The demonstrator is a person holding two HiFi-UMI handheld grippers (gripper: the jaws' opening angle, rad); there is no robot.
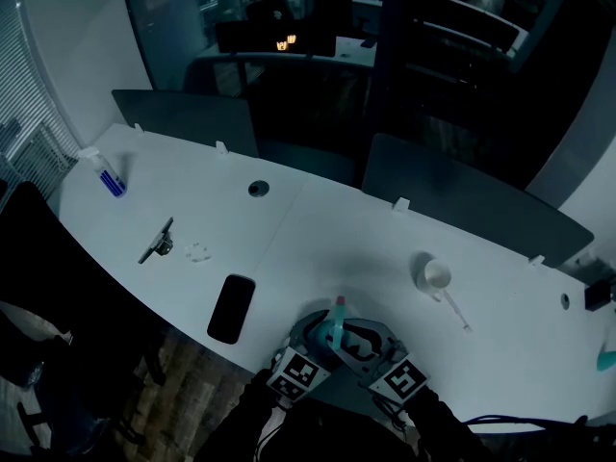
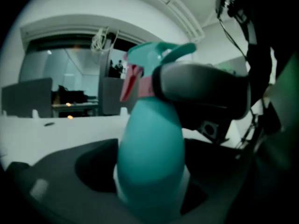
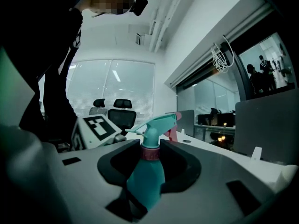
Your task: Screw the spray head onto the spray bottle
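Note:
A teal spray bottle (image 1: 337, 333) stands upright between my two grippers at the near edge of the white table (image 1: 318, 229). Its teal spray head (image 3: 156, 124) with a pink trigger sits on top, above a pink collar (image 3: 150, 153). My left gripper (image 2: 149, 190) holds the bottle's wide body (image 2: 149, 153), its jaws far apart and against the lower sides. My right gripper (image 3: 150, 155) is shut on the collar at the neck, and one of its grey jaws wraps the neck in the left gripper view. In the head view the left gripper (image 1: 322, 335) and right gripper (image 1: 354, 337) meet at the bottle.
A black phone (image 1: 232, 308) lies left of the grippers. Farther left are a black tool (image 1: 156, 241) and a small blue-labelled bottle (image 1: 109, 176). A white cup (image 1: 436, 275) with a stick (image 1: 454, 311) stands to the right. Grey dividers (image 1: 183, 118) line the far edge.

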